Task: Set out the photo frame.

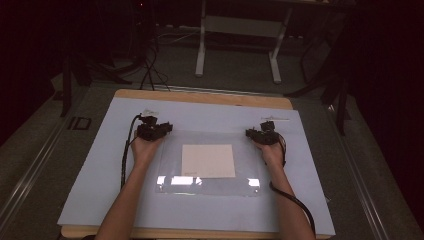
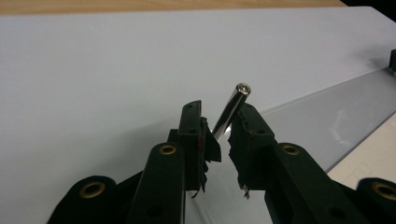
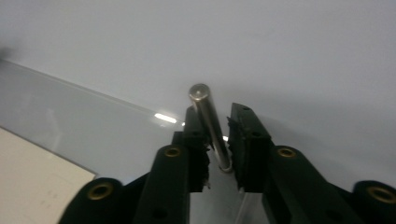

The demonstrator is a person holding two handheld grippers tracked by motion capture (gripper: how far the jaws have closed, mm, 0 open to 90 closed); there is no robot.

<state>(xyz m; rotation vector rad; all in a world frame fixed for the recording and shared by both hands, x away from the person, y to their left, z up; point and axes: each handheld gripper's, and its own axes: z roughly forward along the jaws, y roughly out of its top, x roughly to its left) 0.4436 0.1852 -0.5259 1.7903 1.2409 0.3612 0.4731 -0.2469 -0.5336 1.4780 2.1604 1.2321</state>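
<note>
A dim room with dark drapes and a white-legged frame (image 1: 237, 37) on the floor lay behind a wooden table (image 1: 200, 96), whose top was covered by a smooth pale blue sheet (image 1: 100, 170). At its middle lay a clear, glossy plastic sheet (image 1: 207, 186) that caught the light along its near edge, with a square of cream paper (image 1: 208, 160) within its outline. At each far corner of the plastic stood a slim, polished metal pin with a flat round end. The left pin (image 2: 230, 111) leaned rightward between the jaws of the left gripper (image 2: 223, 140), which stood spread; its lower end sat close against the right-hand pad, though whether it touched could not be told. The right pin (image 3: 211, 125) rose between the jaws of the right gripper (image 3: 217, 140), lying close along the left-hand pad with a gap to the other, so those jaws also stood parted. Both grippers were black, blocky, with brass-ringed holes, and rested at the plastic's far corners, well apart, each trailing a dark cable (image 1: 124, 155).
</note>
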